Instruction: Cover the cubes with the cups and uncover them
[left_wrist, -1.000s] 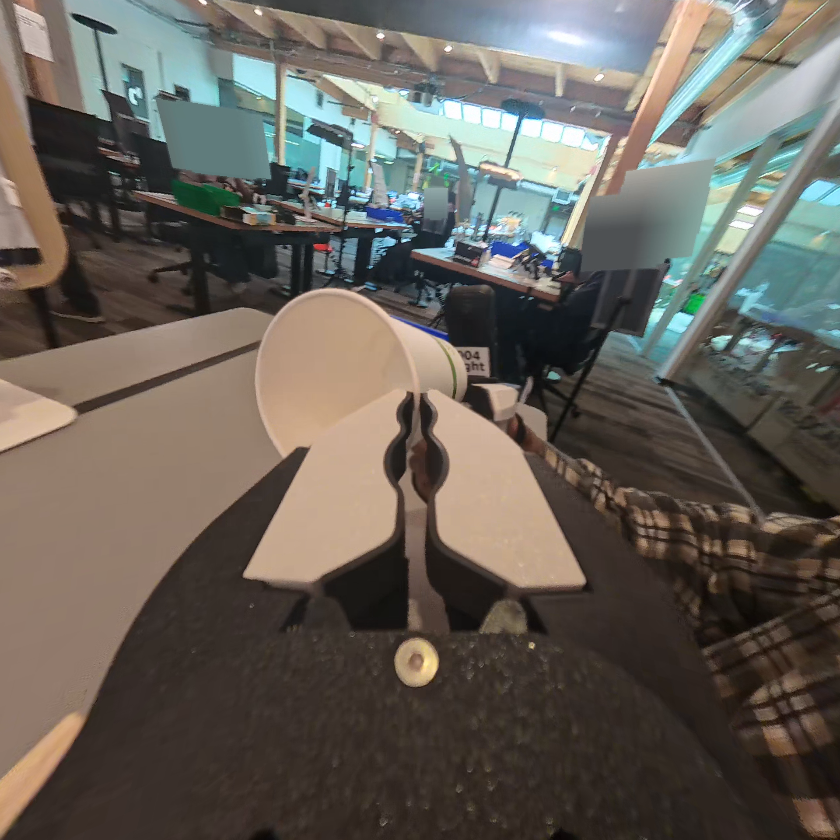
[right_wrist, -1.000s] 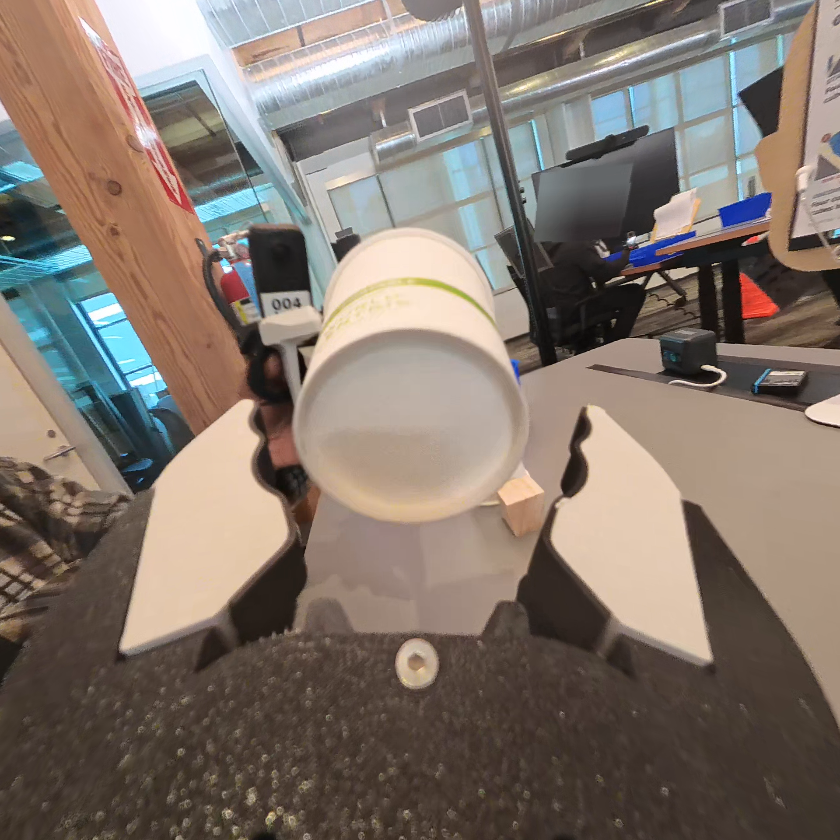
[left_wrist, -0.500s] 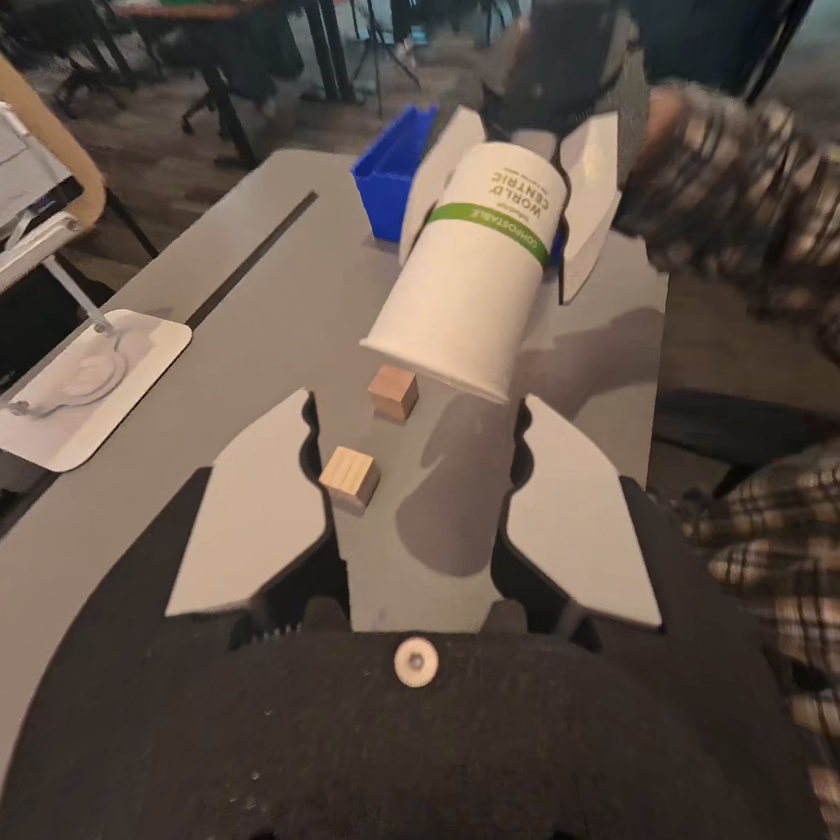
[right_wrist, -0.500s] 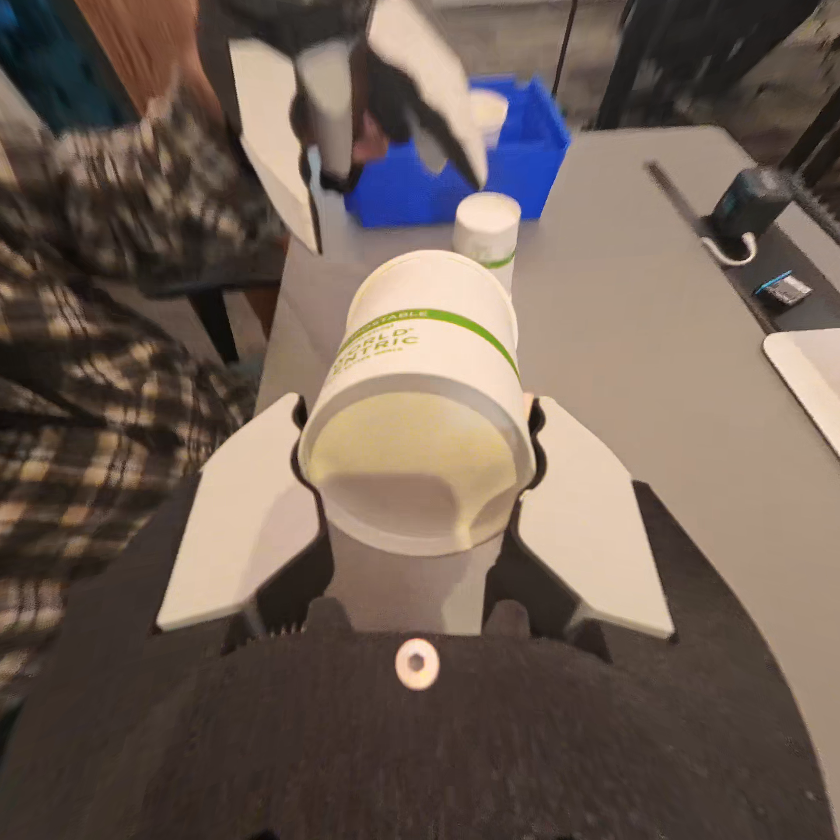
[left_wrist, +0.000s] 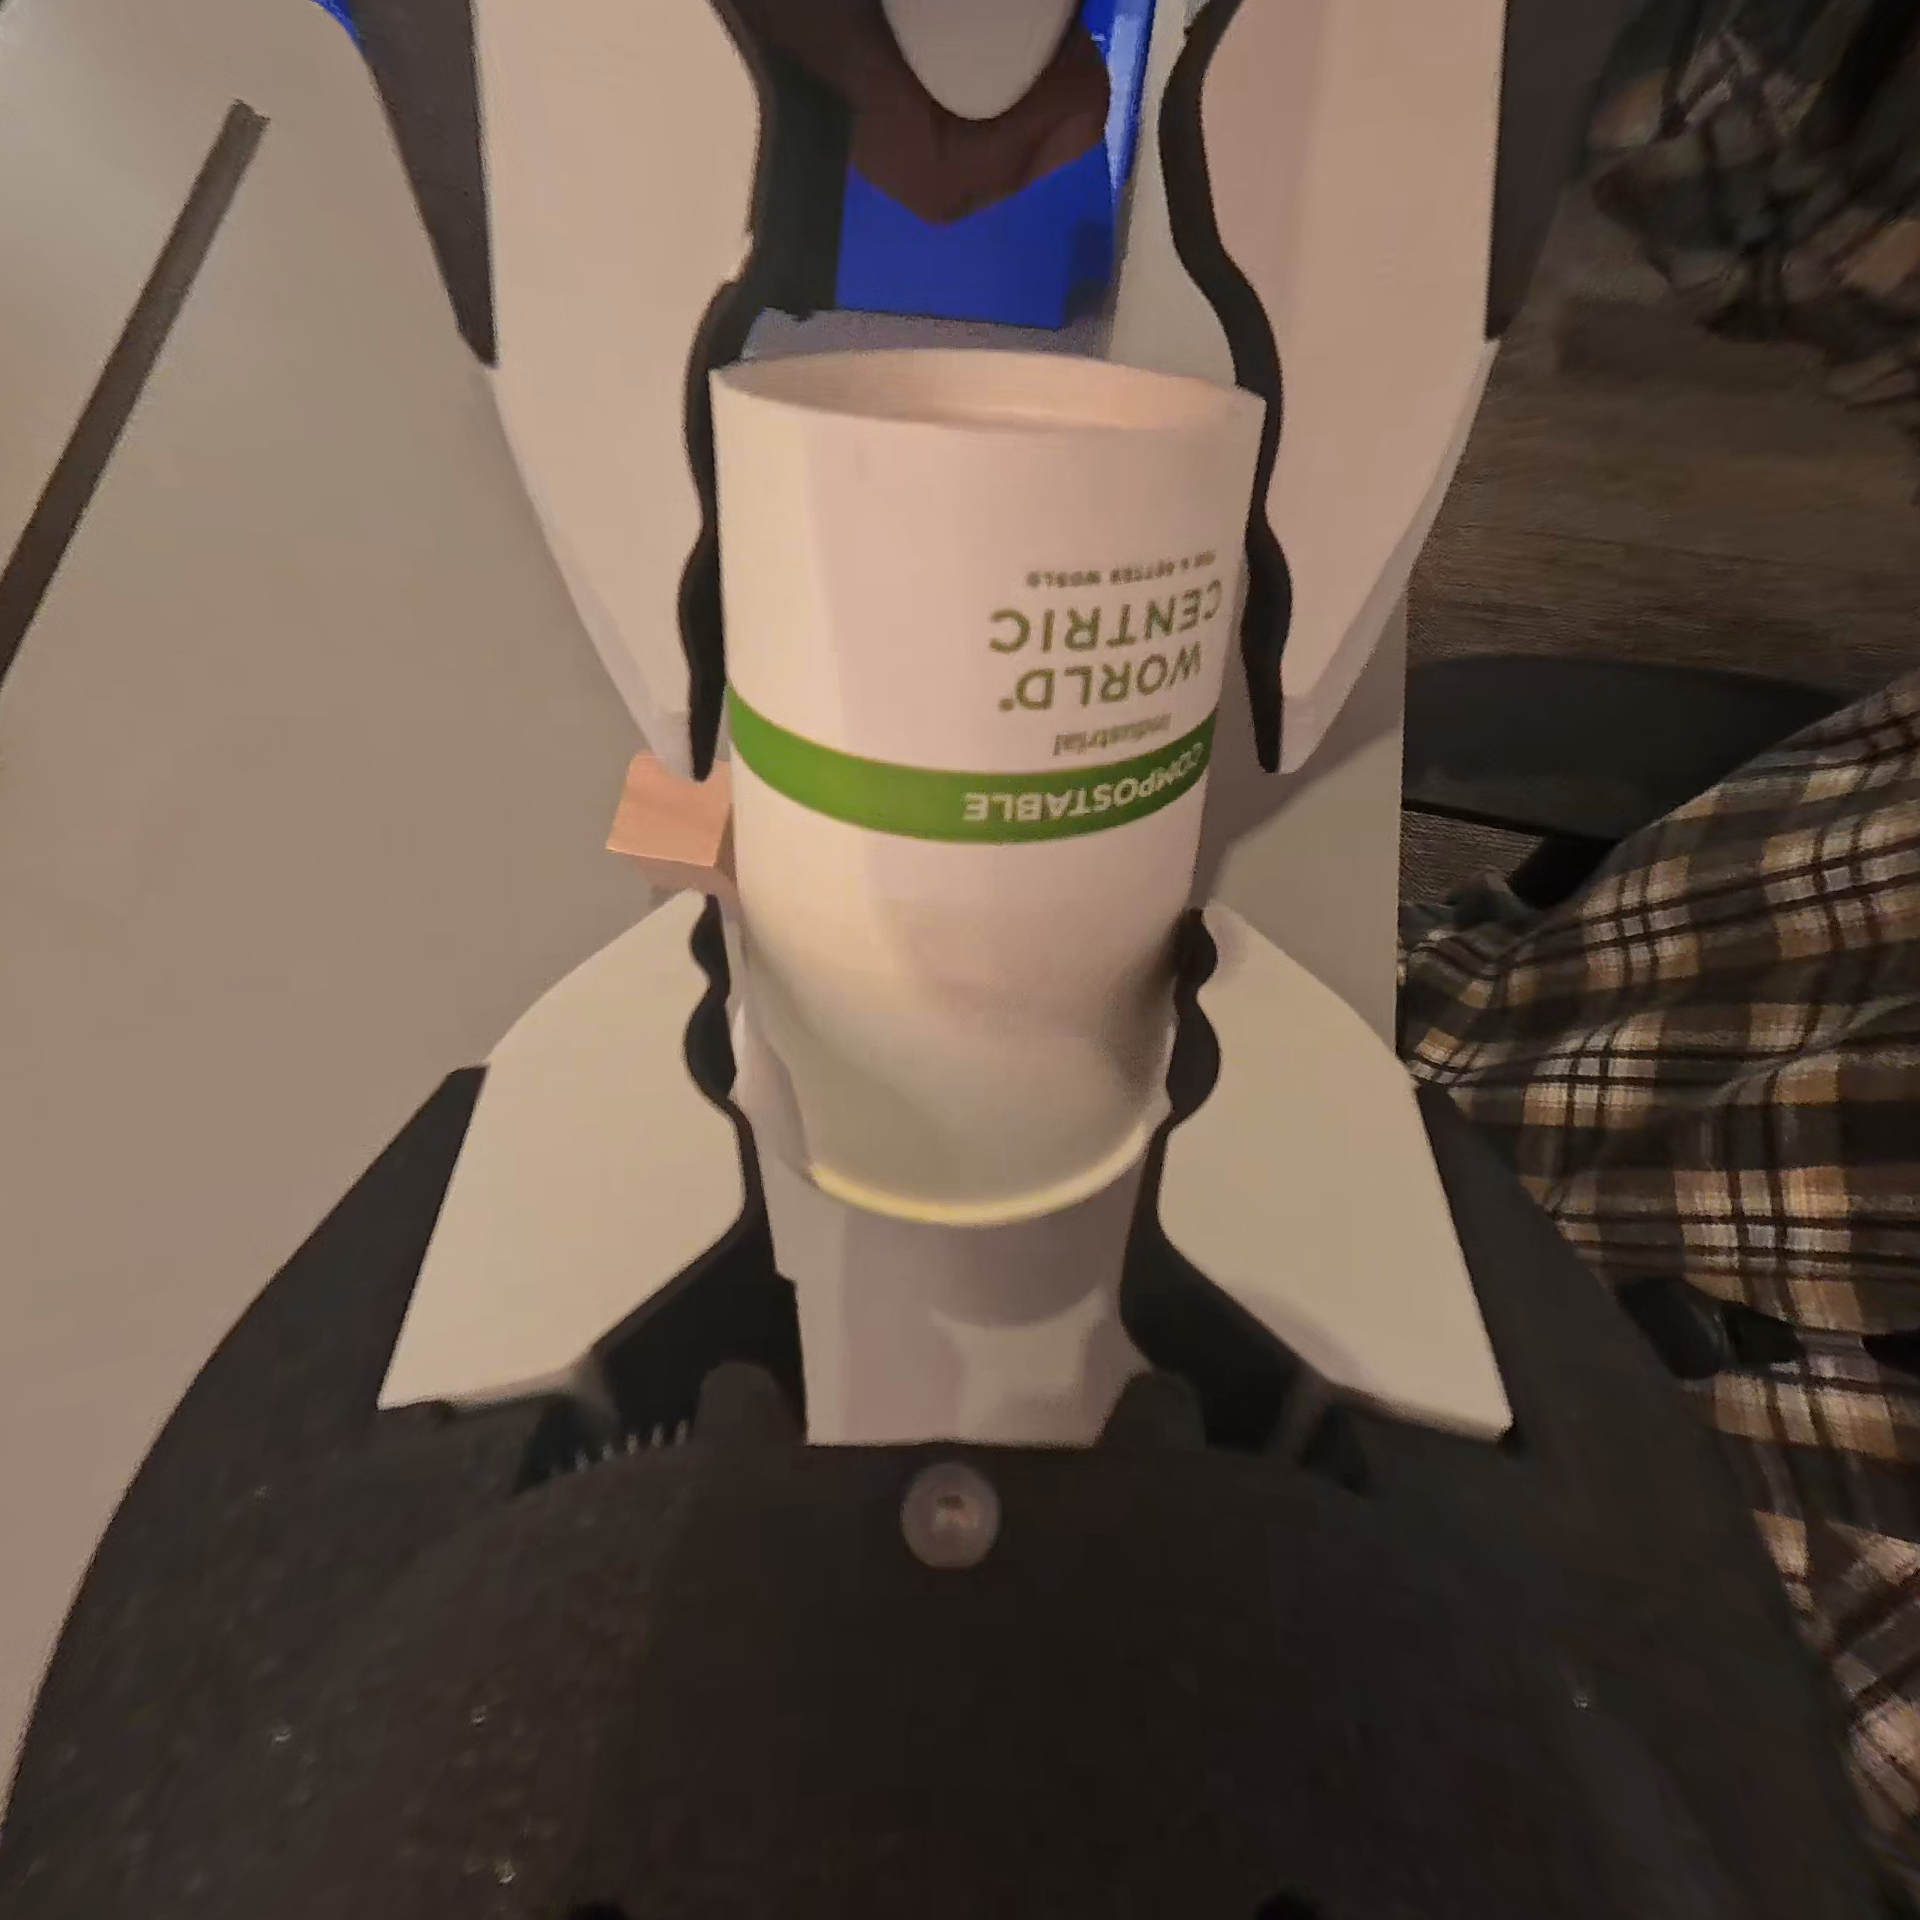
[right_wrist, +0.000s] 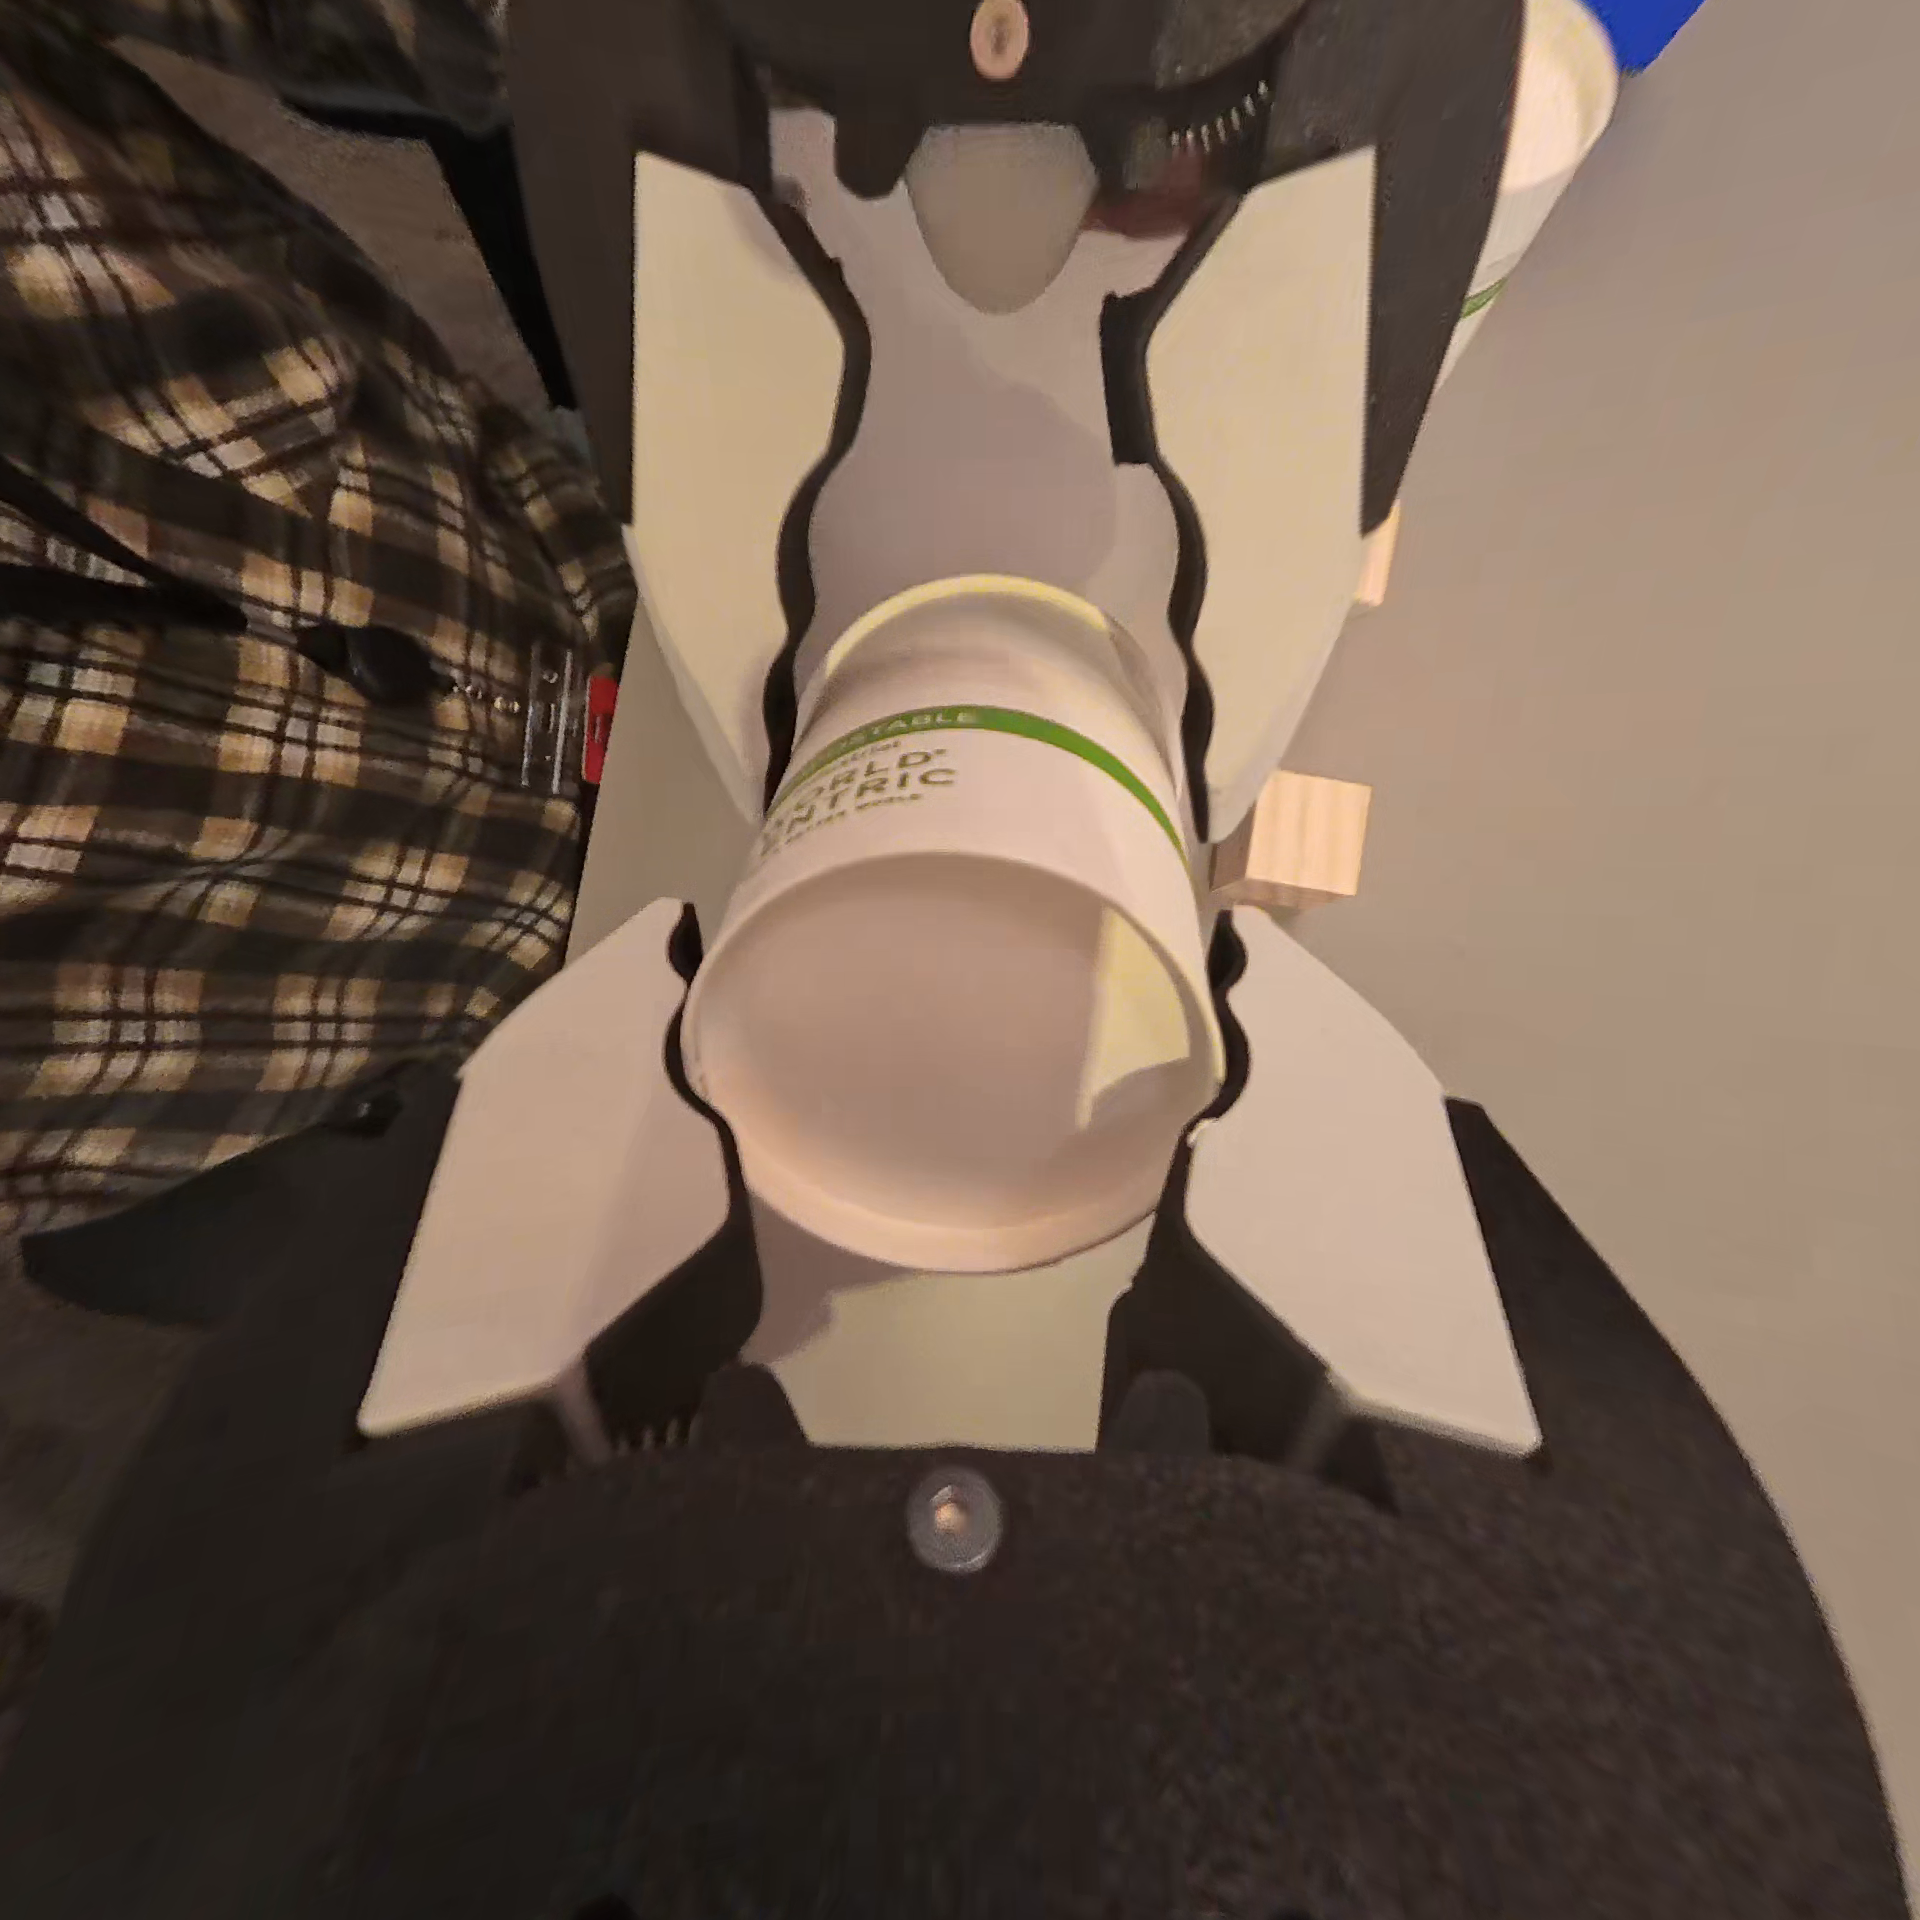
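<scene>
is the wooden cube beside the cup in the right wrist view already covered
No, the wooden cube sits bare on the grey table, just beside the inverted paper cup.

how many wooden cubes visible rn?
2. The near cube sits on the table beside the held cup. The far cube peeks out behind the left gripper. More may be hidden.
</scene>
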